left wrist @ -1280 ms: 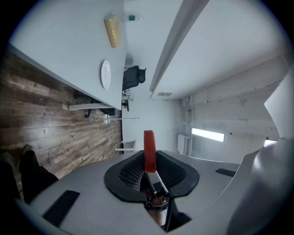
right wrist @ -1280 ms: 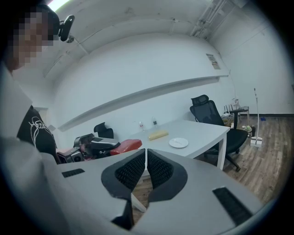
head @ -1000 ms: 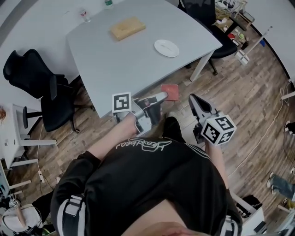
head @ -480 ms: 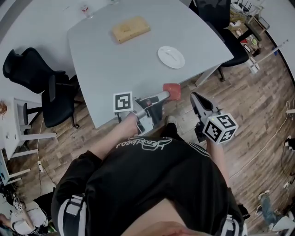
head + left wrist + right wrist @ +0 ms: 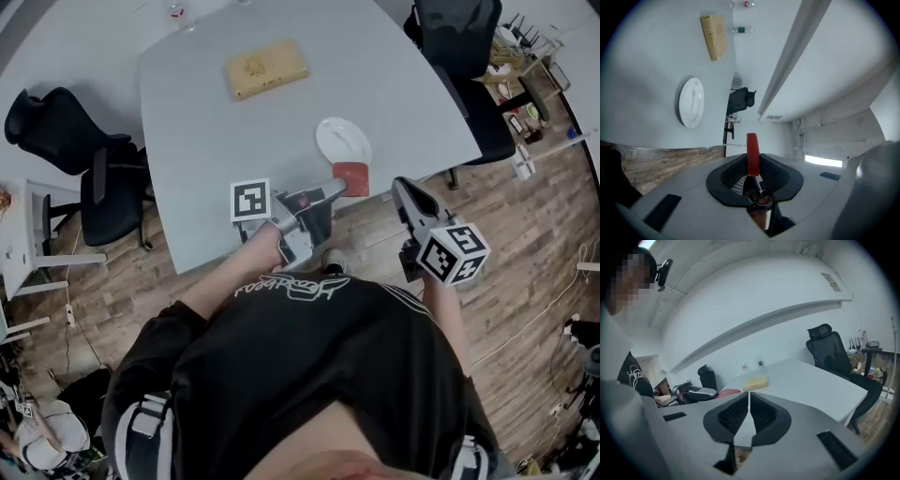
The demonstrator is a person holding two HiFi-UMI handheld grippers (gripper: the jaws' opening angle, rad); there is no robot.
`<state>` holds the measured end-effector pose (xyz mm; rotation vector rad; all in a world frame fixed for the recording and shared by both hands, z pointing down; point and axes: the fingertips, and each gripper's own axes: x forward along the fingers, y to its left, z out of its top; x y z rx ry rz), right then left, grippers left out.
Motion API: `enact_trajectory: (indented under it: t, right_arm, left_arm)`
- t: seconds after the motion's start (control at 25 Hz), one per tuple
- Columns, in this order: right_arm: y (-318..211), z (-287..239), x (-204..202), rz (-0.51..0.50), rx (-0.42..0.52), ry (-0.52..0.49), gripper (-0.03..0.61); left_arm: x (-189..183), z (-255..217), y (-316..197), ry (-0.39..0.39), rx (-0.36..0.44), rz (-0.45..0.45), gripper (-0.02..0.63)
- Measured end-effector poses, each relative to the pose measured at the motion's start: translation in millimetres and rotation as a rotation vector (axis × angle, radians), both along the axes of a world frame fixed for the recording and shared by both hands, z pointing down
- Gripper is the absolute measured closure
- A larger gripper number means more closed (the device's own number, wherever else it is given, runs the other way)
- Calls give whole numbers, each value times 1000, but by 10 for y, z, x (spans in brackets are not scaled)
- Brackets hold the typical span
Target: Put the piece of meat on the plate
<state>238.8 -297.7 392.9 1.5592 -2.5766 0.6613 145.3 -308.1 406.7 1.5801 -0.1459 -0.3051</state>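
Head view is filled in its upper part by the table (image 5: 216, 141), with a tan board (image 5: 266, 67) far across it and the plate (image 5: 343, 141) close to the near edge. The left gripper (image 5: 336, 189) is held over that edge, its jaws clamped on the meat (image 5: 353, 177), which lies flat between them just beside the plate's near rim and not yet over it. The right gripper (image 5: 403, 186) is held off the table to the side, its jaws closed together on nothing. For a clean placement, the meat is best carried on over the plate's middle, kept level, and lowered until it nearly rests there. Only then should the jaws be opened and drawn straight back, so that the meat is not dragged off the rim.
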Motion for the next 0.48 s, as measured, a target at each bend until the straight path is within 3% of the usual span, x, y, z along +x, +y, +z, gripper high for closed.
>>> enact_trajectory:
  t: [0.48]
  right_arm:
    - [-652, 12, 276, -93, -3, -2, 561]
  left_arm:
    - [280, -16, -602, -8, 5, -90, 532]
